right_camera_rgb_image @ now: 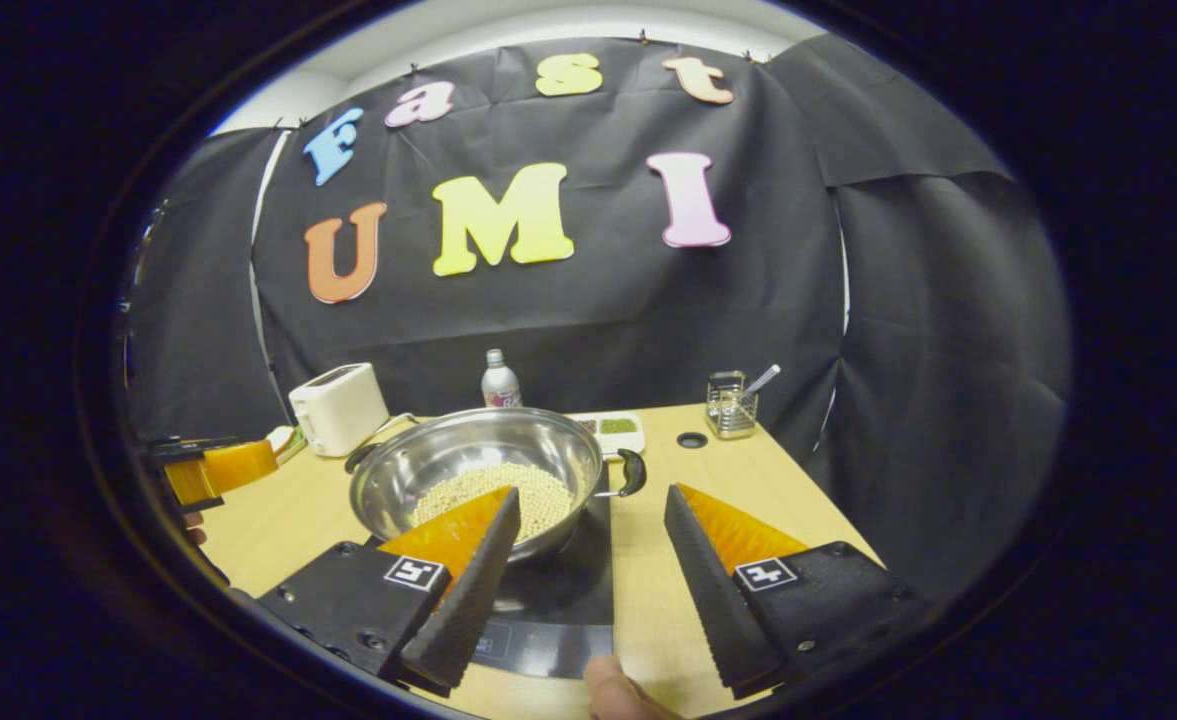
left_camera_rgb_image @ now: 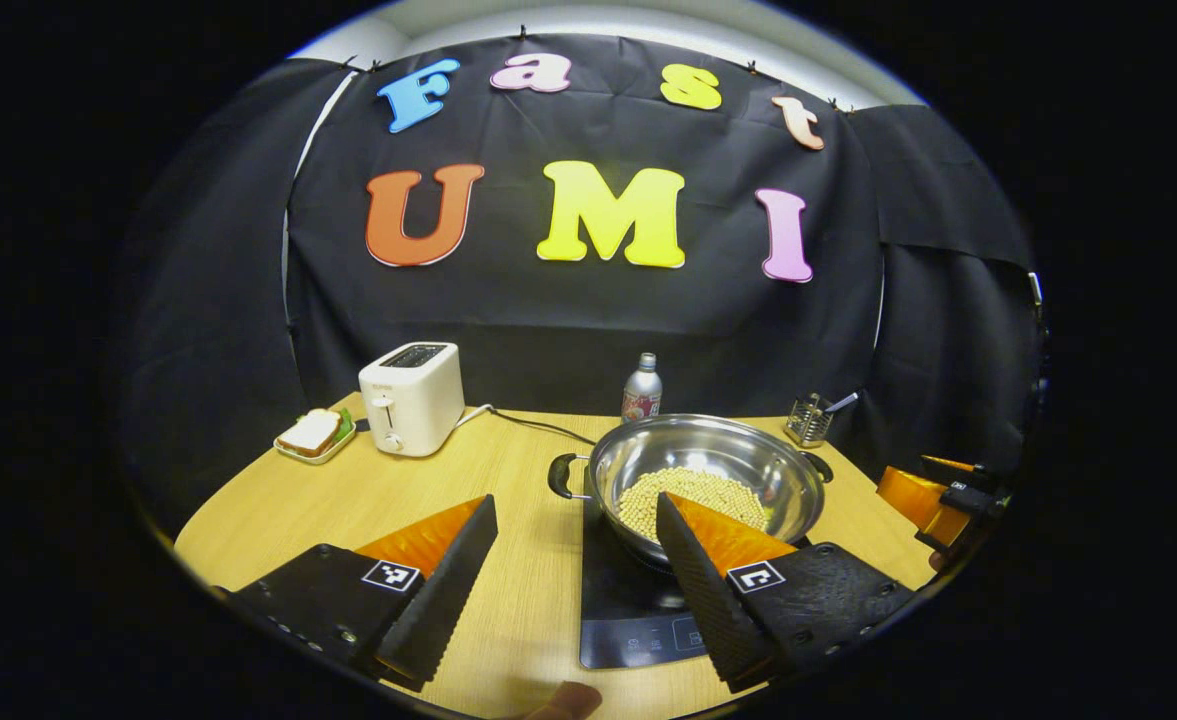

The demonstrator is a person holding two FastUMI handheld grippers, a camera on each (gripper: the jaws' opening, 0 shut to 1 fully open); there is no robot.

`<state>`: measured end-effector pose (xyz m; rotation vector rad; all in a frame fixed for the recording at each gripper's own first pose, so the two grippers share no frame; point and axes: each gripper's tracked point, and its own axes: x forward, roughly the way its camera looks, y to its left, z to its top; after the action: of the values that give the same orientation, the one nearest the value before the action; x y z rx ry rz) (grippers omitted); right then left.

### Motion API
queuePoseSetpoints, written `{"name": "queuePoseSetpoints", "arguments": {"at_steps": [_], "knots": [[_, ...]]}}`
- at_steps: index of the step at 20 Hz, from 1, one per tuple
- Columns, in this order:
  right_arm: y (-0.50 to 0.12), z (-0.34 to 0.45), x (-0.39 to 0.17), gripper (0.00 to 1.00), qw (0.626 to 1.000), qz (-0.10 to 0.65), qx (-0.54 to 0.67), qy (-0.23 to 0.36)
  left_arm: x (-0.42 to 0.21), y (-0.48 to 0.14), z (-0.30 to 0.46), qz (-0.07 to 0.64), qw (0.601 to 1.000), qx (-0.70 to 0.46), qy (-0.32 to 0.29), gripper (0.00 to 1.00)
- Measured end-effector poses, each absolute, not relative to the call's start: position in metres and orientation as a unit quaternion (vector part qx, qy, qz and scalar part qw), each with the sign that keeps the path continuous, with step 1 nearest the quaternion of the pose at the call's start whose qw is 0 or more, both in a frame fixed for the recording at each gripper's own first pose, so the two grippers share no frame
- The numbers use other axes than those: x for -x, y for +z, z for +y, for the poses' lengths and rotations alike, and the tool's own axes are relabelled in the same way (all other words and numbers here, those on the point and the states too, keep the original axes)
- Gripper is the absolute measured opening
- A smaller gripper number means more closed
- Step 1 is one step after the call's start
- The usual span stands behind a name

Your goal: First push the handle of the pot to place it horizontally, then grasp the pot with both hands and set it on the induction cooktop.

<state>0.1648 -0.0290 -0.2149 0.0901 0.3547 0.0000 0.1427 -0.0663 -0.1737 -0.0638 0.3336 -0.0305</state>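
Observation:
A steel pot [left_camera_rgb_image: 708,470] holding pale beans rests on the black induction cooktop [left_camera_rgb_image: 618,600]; its two dark handles point left [left_camera_rgb_image: 561,476] and right [left_camera_rgb_image: 818,466]. My left gripper [left_camera_rgb_image: 576,505] is open, pulled back near the table's front edge, with its fingers apart from the pot. In the right gripper view the same pot [right_camera_rgb_image: 473,475] sits on the cooktop [right_camera_rgb_image: 558,590], one handle [right_camera_rgb_image: 632,472] toward the right. My right gripper [right_camera_rgb_image: 593,500] is open too, short of the pot. Each gripper appears at the edge of the other's view [left_camera_rgb_image: 933,495] [right_camera_rgb_image: 213,465].
At the back left stand a white toaster [left_camera_rgb_image: 411,397] and a plate with a sandwich [left_camera_rgb_image: 314,435]. A bottle [left_camera_rgb_image: 641,389] and a wire utensil holder [left_camera_rgb_image: 810,420] stand behind the pot. A small tray [right_camera_rgb_image: 613,428] lies behind it. A fingertip [right_camera_rgb_image: 613,692] shows at the bottom.

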Motion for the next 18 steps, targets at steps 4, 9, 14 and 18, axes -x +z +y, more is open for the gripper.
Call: {"name": "queuePoseSetpoints", "arguments": {"at_steps": [4,9,14,18], "knots": [[-0.188,-0.043,-0.121,0.93,0.988,0.142,-0.06,-0.015,-0.099,-0.154,-0.065,0.143,0.99,-0.002,-0.012,0.96],[-0.146,-0.058,-0.079,0.96,0.992,0.101,-0.061,-0.042,-0.058,-0.124,-0.06,0.108,0.994,-0.013,-0.002,0.95],[-0.108,-0.055,-0.05,1.0,0.996,0.064,-0.038,-0.047,-0.038,-0.091,-0.057,0.081,0.997,0.012,-0.011,0.96],[-0.084,-0.048,-0.029,0.96,0.998,0.045,-0.034,-0.04,-0.026,-0.068,-0.054,0.061,0.998,0.007,-0.012,0.96]]}}
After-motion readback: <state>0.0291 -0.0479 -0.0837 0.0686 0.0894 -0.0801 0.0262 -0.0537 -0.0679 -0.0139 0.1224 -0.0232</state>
